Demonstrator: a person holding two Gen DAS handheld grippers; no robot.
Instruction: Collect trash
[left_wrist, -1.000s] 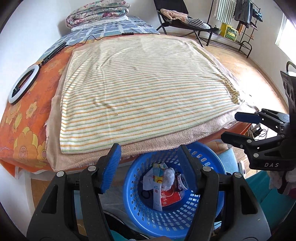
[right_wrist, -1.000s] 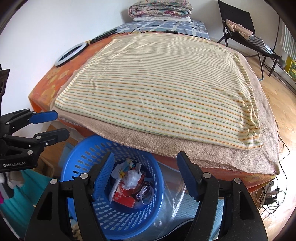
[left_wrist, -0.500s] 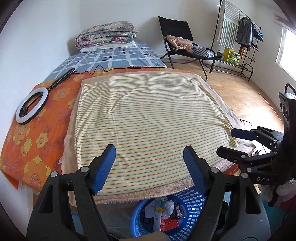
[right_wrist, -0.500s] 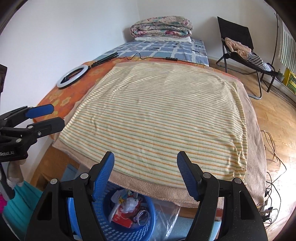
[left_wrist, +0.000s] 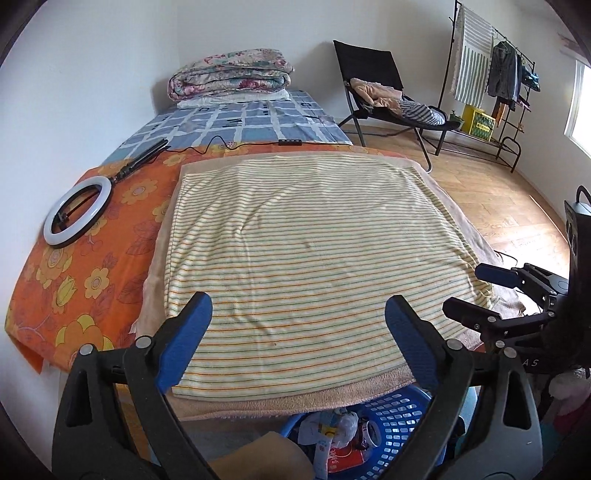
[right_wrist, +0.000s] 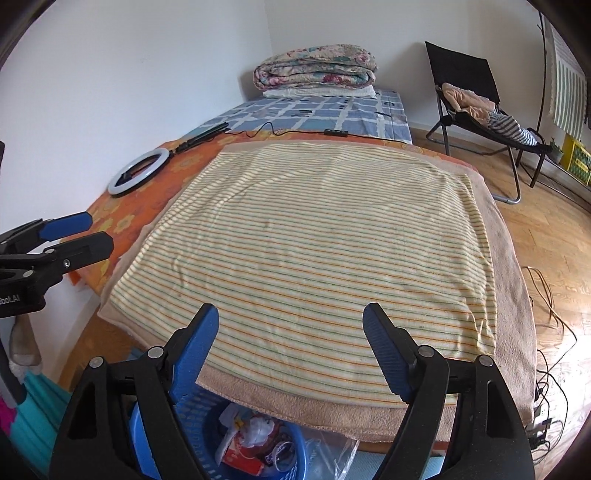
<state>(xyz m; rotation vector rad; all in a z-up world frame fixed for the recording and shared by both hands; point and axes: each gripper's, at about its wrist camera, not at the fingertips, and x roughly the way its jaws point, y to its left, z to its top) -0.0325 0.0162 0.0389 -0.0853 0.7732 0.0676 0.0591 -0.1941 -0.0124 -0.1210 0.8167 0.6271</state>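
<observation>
Hovering over the foot of the bed (left_wrist: 92, 258), the left gripper (left_wrist: 297, 332) and right gripper (right_wrist: 290, 338) both have their fingers spread wide with nothing between them. The trash (right_wrist: 255, 435) sits in the blue basket (right_wrist: 295, 454) on the floor, tucked just under the bed's edge below the striped blanket (right_wrist: 314, 251). It looks like crumpled wrappers, paper and a small carton: light, soft, easily crushed. Pinching a bunched wrapper fold or the carton's edge seems the surest hold; loose film may slip.

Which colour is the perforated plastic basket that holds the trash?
The perforated plastic basket is blue; it shows best in the left wrist view.
</observation>
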